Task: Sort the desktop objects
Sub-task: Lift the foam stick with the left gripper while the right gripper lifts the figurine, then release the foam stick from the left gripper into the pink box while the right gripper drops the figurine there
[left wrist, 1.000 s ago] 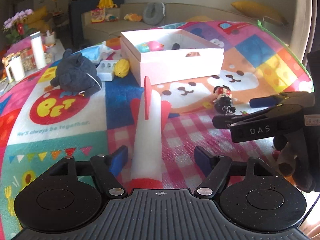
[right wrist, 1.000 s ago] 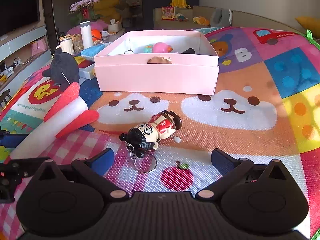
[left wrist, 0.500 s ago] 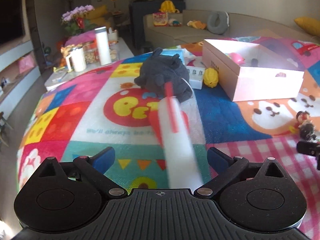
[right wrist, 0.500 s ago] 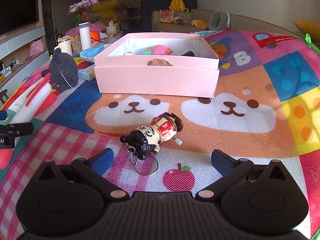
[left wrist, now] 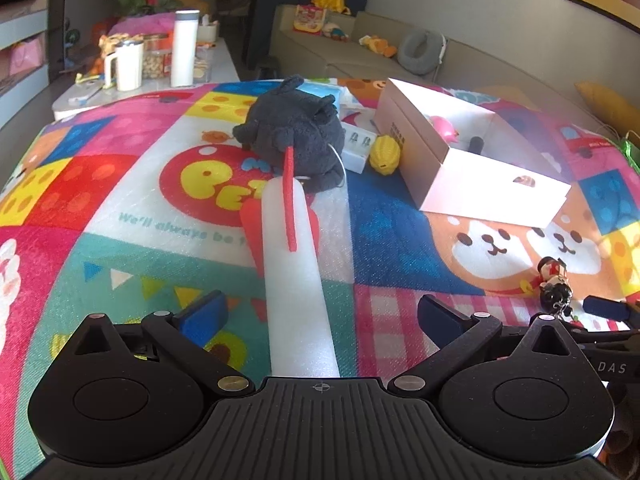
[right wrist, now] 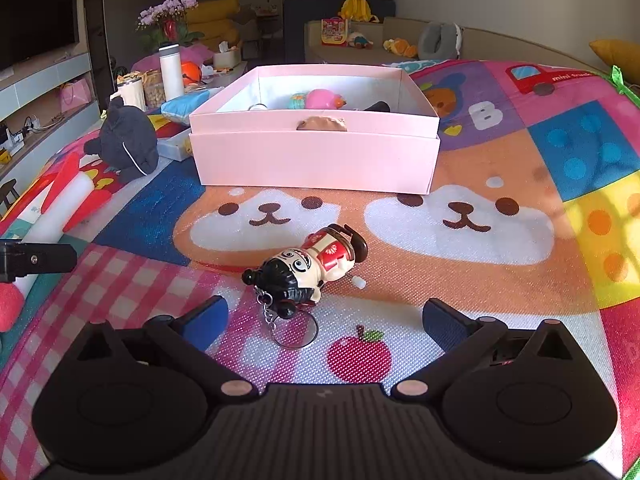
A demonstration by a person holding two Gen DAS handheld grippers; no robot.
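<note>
A doll keychain [right wrist: 310, 270] lies on the patterned play mat [right wrist: 500, 280] before the right claw [right wrist: 324, 318], its jaws spread wide, with a pink box [right wrist: 316, 152] beyond.

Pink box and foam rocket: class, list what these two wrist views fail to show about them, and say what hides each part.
- Pink box, right wrist view: its near wall hides most of the contents; only a pink toy and a dark item's tip show.
- Foam rocket, left wrist view: its base is hidden behind the left gripper body, so any contact is unclear.
- Foam rocket, right wrist view: cut off by the left edge.
- Doll keychain, left wrist view: too small for detail.
</note>
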